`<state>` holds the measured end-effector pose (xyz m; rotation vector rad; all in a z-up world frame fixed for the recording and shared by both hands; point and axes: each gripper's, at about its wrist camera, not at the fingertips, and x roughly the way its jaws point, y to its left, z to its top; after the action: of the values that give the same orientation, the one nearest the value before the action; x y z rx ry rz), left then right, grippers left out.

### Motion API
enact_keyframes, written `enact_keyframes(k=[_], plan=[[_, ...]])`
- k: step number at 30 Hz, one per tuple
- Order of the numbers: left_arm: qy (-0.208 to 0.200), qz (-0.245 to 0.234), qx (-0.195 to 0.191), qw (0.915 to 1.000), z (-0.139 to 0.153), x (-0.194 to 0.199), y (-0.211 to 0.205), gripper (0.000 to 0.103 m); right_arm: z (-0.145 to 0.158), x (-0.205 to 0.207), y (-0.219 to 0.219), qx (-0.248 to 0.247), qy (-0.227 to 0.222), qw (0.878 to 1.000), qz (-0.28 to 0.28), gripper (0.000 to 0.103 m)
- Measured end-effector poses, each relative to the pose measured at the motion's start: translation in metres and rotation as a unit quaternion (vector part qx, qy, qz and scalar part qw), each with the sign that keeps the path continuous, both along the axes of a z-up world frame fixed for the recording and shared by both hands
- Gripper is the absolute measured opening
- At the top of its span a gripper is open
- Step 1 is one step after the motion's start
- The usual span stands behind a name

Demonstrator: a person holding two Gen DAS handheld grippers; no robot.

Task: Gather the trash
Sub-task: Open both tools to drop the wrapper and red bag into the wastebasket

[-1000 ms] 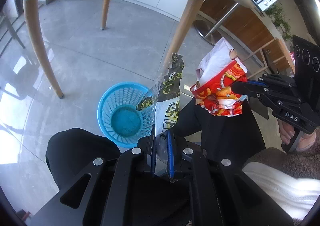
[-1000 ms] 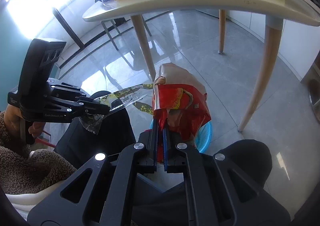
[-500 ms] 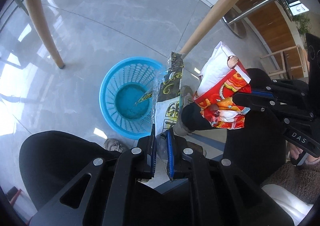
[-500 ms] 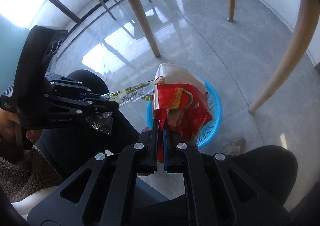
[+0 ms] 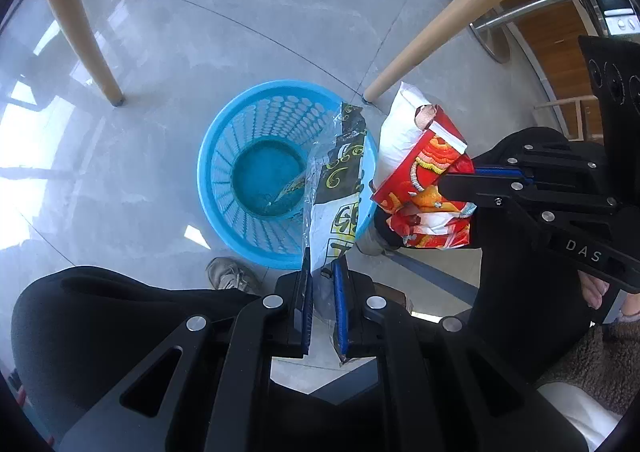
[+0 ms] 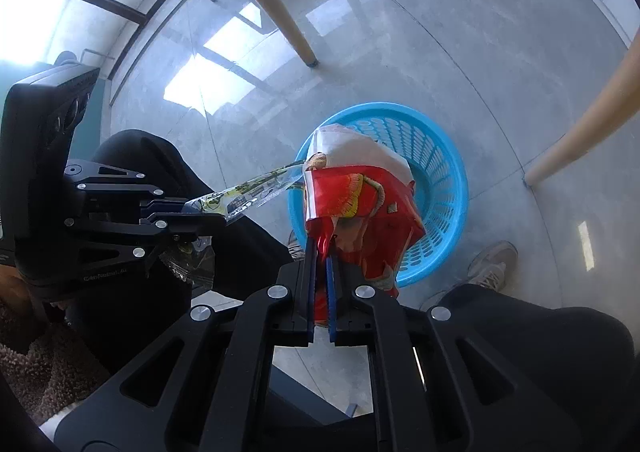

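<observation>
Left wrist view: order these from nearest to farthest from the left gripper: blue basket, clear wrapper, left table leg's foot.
1. clear wrapper, between the jaws of the left gripper.
2. blue basket, on the floor just ahead and below.
3. left table leg's foot, beyond the basket, upper left.

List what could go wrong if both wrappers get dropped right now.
The clear black-printed wrapper in the left gripper hangs over the blue basket's near rim, so it may flutter outside. The red snack bag in the right gripper is bulky and light; it could catch the rim and tip out.
</observation>
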<state>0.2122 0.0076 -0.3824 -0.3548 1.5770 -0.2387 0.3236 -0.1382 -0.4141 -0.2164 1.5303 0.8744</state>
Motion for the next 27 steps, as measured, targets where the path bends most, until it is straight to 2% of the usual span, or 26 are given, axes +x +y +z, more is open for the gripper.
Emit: enact_keyframes(k=[1,2,3,4,5,6,8,15,27], plan=[[0.008,-0.001,0.000,1.0000,-0.002,0.000,0.000,0.021,-0.002,0.002,0.001,-0.001,0.000,1.000,-0.004,0.010],[0.023,-0.004,-0.001,0.9997,-0.004,-0.001,-0.001,0.049,-0.002,0.004,0.000,-0.001,0.004,1.000,-0.008,0.018],[0.029,-0.006,-0.002,0.9996,-0.004,-0.002,-0.002,0.059,-0.003,0.006,-0.001,0.004,0.010,1.000,-0.011,0.044],[0.022,-0.007,-0.003,0.9997,-0.001,-0.003,-0.003,0.062,-0.001,0.007,-0.004,0.009,0.011,1.000,-0.016,0.074],[0.016,-0.004,-0.011,0.9998,0.004,-0.004,-0.002,0.066,0.001,0.008,-0.006,0.011,0.005,1.000,-0.022,0.083],[0.013,-0.001,-0.021,0.9997,0.007,-0.004,-0.001,0.070,0.004,0.009,-0.008,0.011,-0.002,1.000,-0.024,0.085],[0.005,-0.002,-0.025,0.9997,0.016,-0.006,0.000,0.090,0.005,0.010,-0.012,0.008,-0.003,1.000,-0.027,0.085],[-0.014,-0.001,-0.034,0.9993,0.034,-0.011,-0.003,0.097,0.008,0.008,-0.013,-0.001,-0.014,1.000,-0.022,0.094],[-0.040,-0.005,-0.031,0.9987,0.052,-0.018,-0.004,0.097,0.031,0.003,-0.024,0.001,-0.042,0.999,-0.031,0.094]])
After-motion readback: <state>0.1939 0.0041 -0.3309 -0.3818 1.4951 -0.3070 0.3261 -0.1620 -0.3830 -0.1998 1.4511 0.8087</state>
